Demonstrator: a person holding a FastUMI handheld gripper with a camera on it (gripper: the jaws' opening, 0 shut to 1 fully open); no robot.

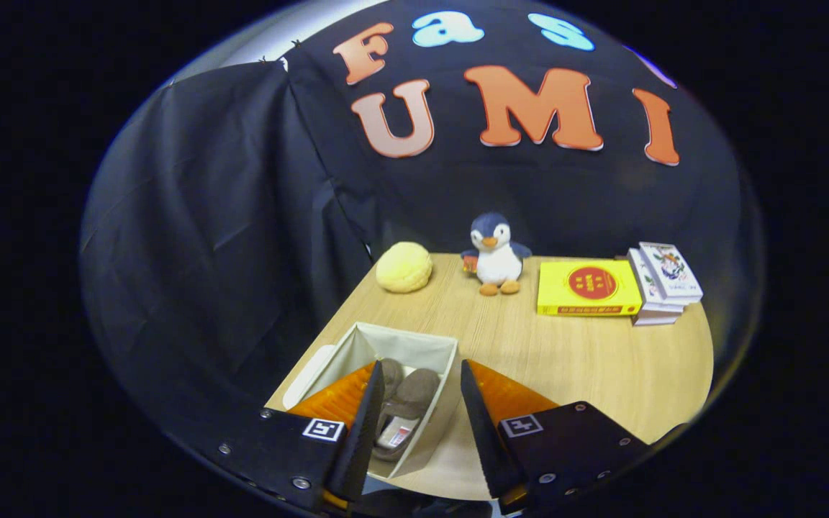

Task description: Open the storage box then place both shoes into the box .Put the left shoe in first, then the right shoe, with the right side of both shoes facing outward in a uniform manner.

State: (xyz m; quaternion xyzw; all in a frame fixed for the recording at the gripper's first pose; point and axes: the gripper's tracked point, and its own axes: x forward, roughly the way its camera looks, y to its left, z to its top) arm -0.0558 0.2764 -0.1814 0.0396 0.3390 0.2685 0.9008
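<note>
The gripper (418,424) is held above the near part of the wooden table (587,367), and its two fingers are spread apart with nothing between the pads. The fabric box (393,345) stands open just under and between the fingers, a little toward 11 o'clock from them. Both shoes (404,406) lie inside it, side by side, brown and soft like slippers, with the toes toward 12 o'clock. A pale flat piece, probably the lid (306,374), lies against the box at its 9 o'clock side.

Judging from this, the placing looks finished or almost finished. To do the present step well, I would lift the gripper straight up with the fingers kept wide, so that no pad catches the soft wall of the box or pulls a shoe out of line. I cannot tell for sure which side of each shoe faces outward.

Beyond the box, at 12 o'clock, sit a yellow sponge ball (404,267) and a toy penguin (496,253); at 1 o'clock lie a yellow book (587,288) and a stack of small books (663,284). The yellow book has a red round label, but its writing is too small to read. A small tag inside one shoe is also not readable.
</note>
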